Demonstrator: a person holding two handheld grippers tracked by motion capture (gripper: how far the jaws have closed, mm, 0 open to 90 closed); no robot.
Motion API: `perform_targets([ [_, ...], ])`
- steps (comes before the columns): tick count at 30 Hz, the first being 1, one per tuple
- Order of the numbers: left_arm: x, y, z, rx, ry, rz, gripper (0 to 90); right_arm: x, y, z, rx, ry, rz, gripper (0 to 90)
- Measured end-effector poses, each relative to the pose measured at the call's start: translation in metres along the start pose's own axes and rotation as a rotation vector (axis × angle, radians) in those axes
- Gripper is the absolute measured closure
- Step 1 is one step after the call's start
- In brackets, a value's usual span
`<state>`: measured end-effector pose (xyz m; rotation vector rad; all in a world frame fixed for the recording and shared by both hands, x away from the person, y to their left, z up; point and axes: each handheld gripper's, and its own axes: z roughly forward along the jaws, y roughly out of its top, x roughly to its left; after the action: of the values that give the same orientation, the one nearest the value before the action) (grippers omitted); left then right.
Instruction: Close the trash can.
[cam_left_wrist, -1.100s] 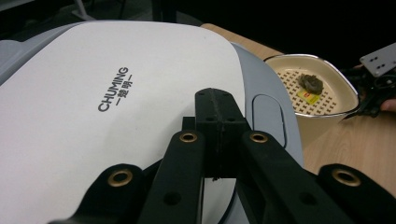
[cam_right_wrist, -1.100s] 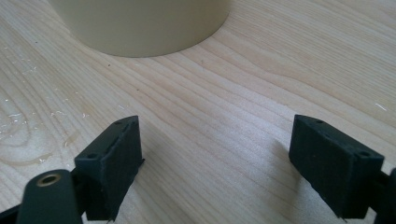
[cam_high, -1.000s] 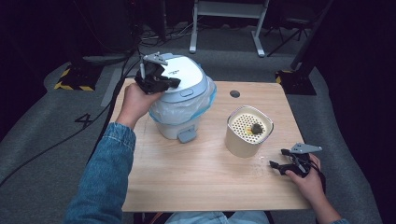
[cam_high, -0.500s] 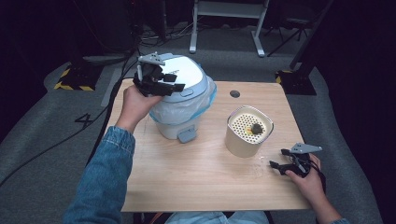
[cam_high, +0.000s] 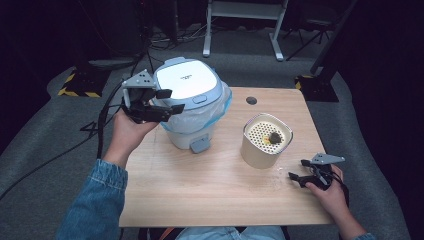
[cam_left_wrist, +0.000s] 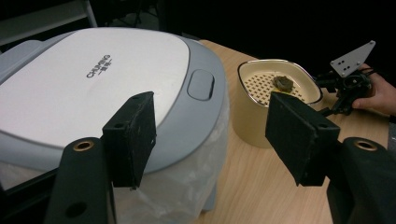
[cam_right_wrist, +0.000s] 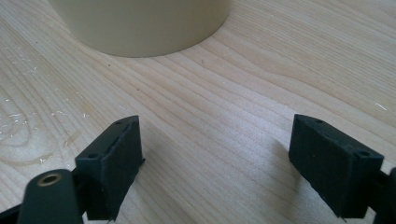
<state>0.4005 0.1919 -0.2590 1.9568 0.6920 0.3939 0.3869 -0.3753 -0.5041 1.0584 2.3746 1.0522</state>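
Lower right of frame: right gripper (cam_high: 311, 176), jaws wide and empty, resting low on the wooden counter (cam_high: 200, 190), hand behind it; centre right: cream canister (cam_high: 266, 141) with perforated insert holding a dark lump (cam_high: 274, 137); upper left: left gripper (cam_high: 161, 107), jaws wide and empty, hand raised beside the lidded white bin (cam_high: 192, 107), bag-lined; step judged: approach to the closed lid; next move calls for reaching its release button (cam_left_wrist: 200, 84).

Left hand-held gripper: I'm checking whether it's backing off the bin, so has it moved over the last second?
Yes. The left hand-held gripper has slid off the bin lid toward the bin's left edge.
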Motion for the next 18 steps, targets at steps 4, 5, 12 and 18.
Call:
perform_targets([
  [4, -0.009, -0.011, -0.008, 0.011, 0.006, 0.003, 33.5, 0.000, 0.000, 0.000, 0.000, 0.000, 0.000, 17.6],
  [5, -0.011, -0.014, -0.009, 0.012, 0.009, 0.006, 33.5, 0.000, 0.000, 0.000, 0.000, 0.000, 0.000, 17.5],
  [12, -0.017, -0.039, -0.019, 0.018, 0.004, -0.010, 33.1, 0.000, 0.000, 0.000, 0.000, 0.000, 0.000, 17.5],
  [18, -0.021, -0.063, -0.025, 0.046, 0.042, -0.017, 33.0, 0.000, 0.000, 0.000, 0.000, 0.000, 0.000, 17.5],
])
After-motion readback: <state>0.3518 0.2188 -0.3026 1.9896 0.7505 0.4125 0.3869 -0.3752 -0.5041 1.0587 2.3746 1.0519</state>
